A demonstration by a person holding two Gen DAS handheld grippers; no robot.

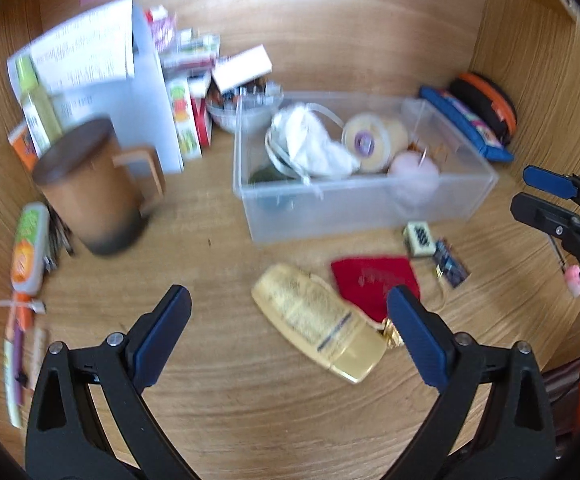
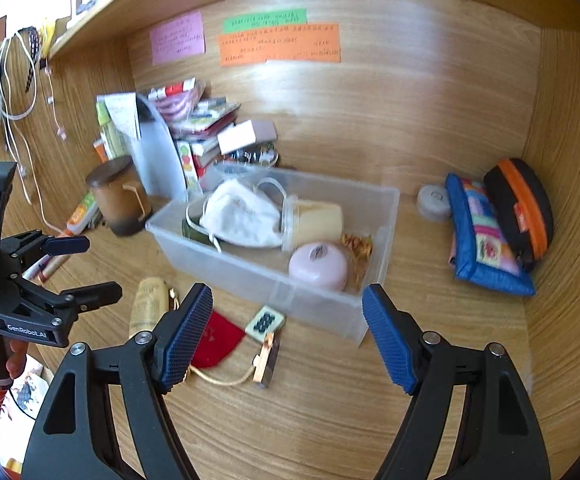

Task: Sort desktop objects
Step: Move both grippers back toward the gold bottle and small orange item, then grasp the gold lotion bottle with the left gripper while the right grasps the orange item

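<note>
A clear plastic bin [image 1: 364,192] [image 2: 249,276] stands mid-desk and holds a white mask [image 2: 241,216], a round yellow tub [image 2: 320,220] and a pink round case [image 2: 318,266]. In front of it lie a yellow bottle [image 1: 322,320] [image 2: 147,308], a red pouch [image 1: 370,280] [image 2: 213,338], a small white dotted box [image 1: 418,238] [image 2: 265,322] and a small circuit board [image 1: 450,268] [image 2: 267,360]. My left gripper [image 1: 290,304] [image 2: 103,267] hovers wide open over the bottle, touching nothing. My right gripper [image 2: 287,294] [image 1: 521,189] is open and empty before the bin's near corner.
A lidded brown mug [image 1: 93,192] [image 2: 117,196] stands left, backed by papers and boxes [image 1: 185,92]. A blue pouch [image 2: 482,236] and a black-orange pouch [image 2: 522,208] lean in the right corner beside a grey disc [image 2: 433,202]. Pens [image 1: 19,344] lie far left. Wooden walls enclose the desk.
</note>
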